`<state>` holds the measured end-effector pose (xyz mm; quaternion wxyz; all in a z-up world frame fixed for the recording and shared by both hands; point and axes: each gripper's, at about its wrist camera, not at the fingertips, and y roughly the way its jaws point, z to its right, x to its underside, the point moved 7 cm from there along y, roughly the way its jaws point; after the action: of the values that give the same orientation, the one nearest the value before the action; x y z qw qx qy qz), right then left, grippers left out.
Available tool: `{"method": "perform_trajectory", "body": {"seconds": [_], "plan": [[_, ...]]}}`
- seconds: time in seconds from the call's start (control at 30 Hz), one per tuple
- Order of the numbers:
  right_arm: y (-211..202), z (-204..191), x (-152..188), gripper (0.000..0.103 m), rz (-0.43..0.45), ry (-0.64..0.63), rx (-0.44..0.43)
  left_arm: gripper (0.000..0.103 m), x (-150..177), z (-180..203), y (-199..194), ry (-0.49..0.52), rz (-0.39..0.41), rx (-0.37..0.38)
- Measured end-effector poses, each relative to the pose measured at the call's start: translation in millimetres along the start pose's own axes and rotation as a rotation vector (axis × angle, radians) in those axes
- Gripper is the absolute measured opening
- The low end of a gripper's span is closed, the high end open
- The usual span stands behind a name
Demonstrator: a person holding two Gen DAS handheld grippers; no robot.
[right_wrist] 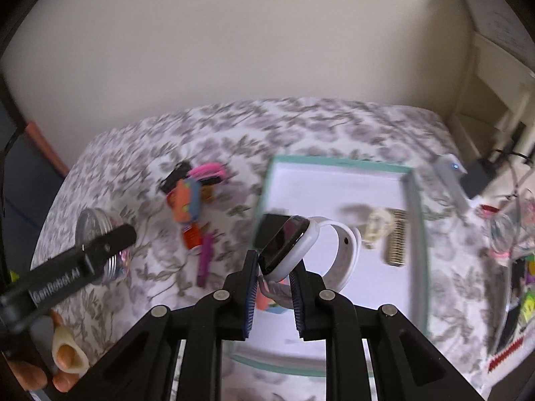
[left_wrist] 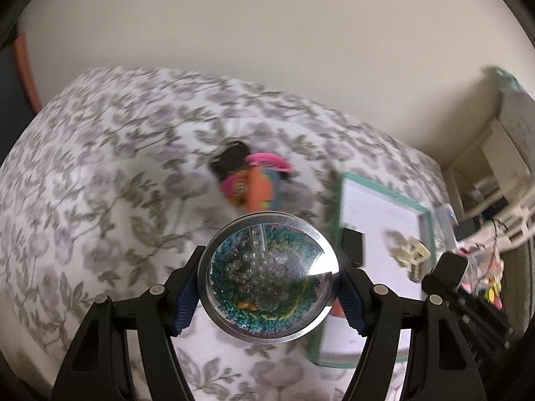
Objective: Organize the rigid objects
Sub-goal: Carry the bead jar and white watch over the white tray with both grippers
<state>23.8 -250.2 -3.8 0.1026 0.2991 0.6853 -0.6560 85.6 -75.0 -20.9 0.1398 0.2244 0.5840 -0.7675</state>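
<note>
My left gripper [left_wrist: 267, 287] is shut on a round metal tin with a clear lid [left_wrist: 267, 277], filled with beads, held above the floral bedspread; the tin also shows in the right wrist view [right_wrist: 95, 244]. My right gripper [right_wrist: 274, 284] is shut on a smartwatch with a white band [right_wrist: 301, 247], held over the near left part of a teal-rimmed white box lid [right_wrist: 416, 234]. In the box lie a cream hair claw [right_wrist: 376, 227], a small comb [right_wrist: 396, 244] and a black square item [right_wrist: 265, 230]. The box also shows in the left wrist view [left_wrist: 381, 214].
A pile of pink, orange and black small items [right_wrist: 190, 193] lies on the bedspread [right_wrist: 150, 153] left of the box, with a purple clip [right_wrist: 204, 260]. A white device [right_wrist: 451, 180] and clutter sit at the right edge. A wall is behind the bed.
</note>
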Motion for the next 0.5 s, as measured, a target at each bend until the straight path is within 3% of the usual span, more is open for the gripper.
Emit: {"method": "perform_trajectory", "body": {"seconds": [0.17,0.33,0.5], "plan": [[-13.1,33.0,0.4,0.020,0.004,0.055,0.059,0.073,14.6,44.3,4.5,0.124,-0.024,0.038],[-4.0,54.5,15.5,0.020,-0.059,0.100,0.103,0.073,40.1,83.2,20.4,0.231,-0.099,0.076],[11.8,70.1,34.5,0.020,-0.132,0.144,0.118,0.073,63.2,104.3,37.1,0.317,-0.160,0.063]]}}
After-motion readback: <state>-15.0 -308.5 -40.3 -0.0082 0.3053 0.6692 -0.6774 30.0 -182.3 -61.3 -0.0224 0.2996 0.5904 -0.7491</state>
